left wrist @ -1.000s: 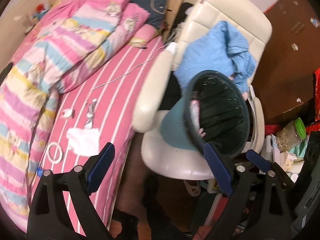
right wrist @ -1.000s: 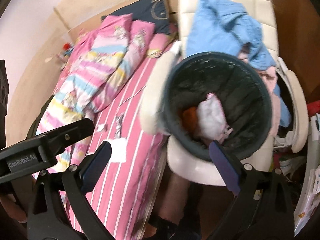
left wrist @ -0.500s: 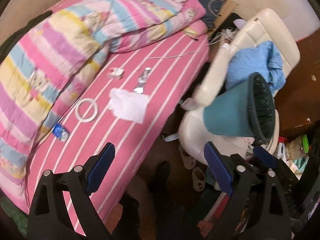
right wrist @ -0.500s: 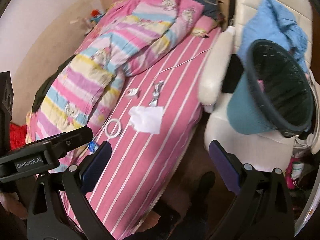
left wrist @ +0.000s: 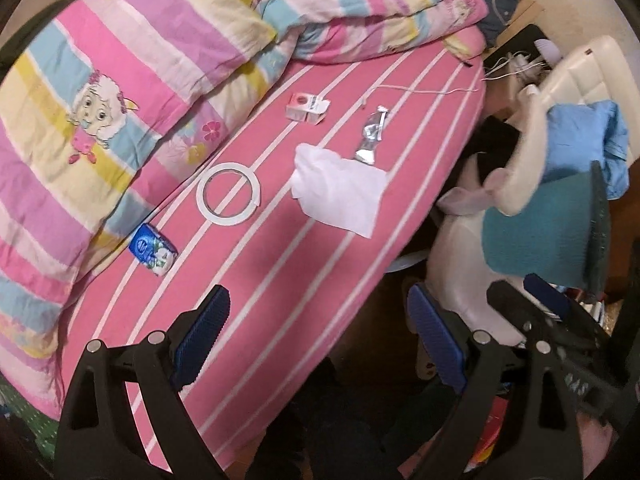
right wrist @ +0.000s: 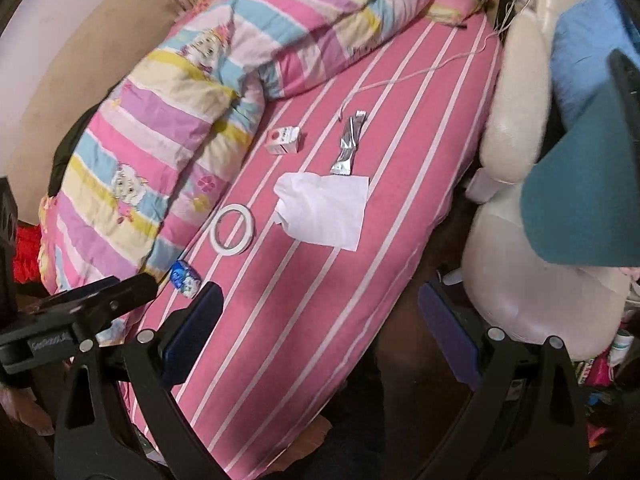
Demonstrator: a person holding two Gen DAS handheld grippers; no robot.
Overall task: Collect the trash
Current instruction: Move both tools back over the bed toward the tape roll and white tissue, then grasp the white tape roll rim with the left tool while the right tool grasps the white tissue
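Both your left tool (left wrist: 316, 336) and right tool (right wrist: 320, 316) gape empty above the bed's (left wrist: 280, 280) near edge; white tissue (left wrist: 338, 194) lies mid-bed, feather-light, limp, so pinch its crumpled left corner, not the flat sheet.

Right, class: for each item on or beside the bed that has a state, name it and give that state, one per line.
White paper tissue: unfolded, flat on sheet.
Silver foil wrapper: crumpled.
Small red-and-white carton: flap open, on its side.
Teal plastic bin: tipped sideways on chair.
Left tool: open.
Right tool: open.
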